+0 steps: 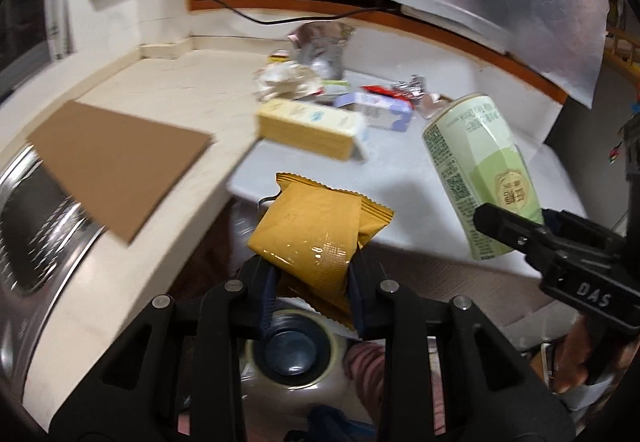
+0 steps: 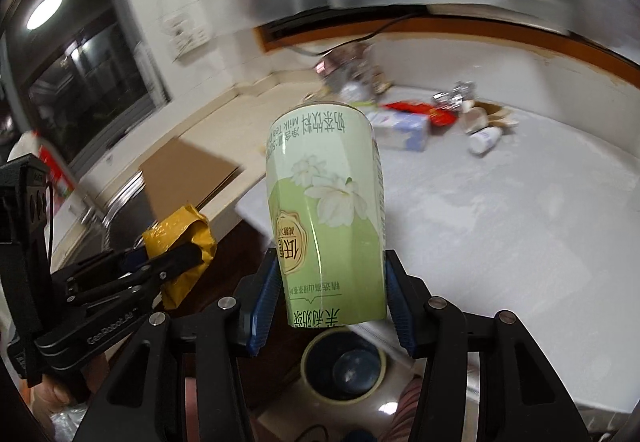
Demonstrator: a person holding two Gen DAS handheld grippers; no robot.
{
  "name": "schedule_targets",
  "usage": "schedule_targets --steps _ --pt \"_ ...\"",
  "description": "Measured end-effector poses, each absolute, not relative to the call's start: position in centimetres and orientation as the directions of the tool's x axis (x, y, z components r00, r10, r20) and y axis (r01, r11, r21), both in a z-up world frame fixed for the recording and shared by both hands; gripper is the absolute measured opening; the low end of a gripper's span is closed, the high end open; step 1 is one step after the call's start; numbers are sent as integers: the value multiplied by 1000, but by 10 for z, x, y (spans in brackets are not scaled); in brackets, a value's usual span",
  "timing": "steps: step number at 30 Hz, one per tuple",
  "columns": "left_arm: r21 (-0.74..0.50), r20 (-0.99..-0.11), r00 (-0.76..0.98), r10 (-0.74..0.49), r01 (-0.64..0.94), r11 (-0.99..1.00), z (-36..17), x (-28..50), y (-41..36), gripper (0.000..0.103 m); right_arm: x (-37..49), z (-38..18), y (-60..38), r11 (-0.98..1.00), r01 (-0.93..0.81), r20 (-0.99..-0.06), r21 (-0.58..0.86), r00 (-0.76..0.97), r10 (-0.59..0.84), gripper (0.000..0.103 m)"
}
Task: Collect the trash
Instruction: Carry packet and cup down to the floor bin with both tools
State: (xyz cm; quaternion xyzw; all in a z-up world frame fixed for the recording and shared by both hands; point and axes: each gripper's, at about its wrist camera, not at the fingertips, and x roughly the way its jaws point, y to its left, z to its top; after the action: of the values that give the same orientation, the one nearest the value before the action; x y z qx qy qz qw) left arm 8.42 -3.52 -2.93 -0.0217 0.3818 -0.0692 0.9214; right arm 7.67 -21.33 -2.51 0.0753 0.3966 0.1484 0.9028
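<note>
Green milk-tea cup (image 2: 326, 213) upside down, long axis near upright, pinched by right gripper (image 2: 328, 306); left gripper (image 1: 314, 278) clamps yellow packet (image 1: 316, 234), off counter (image 1: 160, 89) edge

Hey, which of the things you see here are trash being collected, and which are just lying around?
Trash for the job:
- yellow wrapper, held in the left gripper
- green milk tea cup, held in the right gripper
- yellow box and crumpled wrappers on the counter

Just lying about:
- cardboard sheet
- sink

Left gripper (image 1: 314, 276) clamped on a yellow packet (image 1: 316, 234), right gripper (image 2: 328, 298) beside it, gripping a green can (image 2: 326, 209), 2 raised
</note>
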Motion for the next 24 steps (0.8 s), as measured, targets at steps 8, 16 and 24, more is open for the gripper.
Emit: schedule_targets --steps 8,16,24 --pt "-21 -741 671 -35 29 999 -79 50 -9 26 41 -56 -152 926 -334 -758 177 554 345 50" --pt "-55 -792 610 -17 -43 998 -151 47 12 26 32 -128 -111 909 -414 -826 52 494 272 50" --pt "-106 -837 543 -71 -33 994 -229 58 17 26 52 -210 -103 913 -407 -901 37 382 207 50"
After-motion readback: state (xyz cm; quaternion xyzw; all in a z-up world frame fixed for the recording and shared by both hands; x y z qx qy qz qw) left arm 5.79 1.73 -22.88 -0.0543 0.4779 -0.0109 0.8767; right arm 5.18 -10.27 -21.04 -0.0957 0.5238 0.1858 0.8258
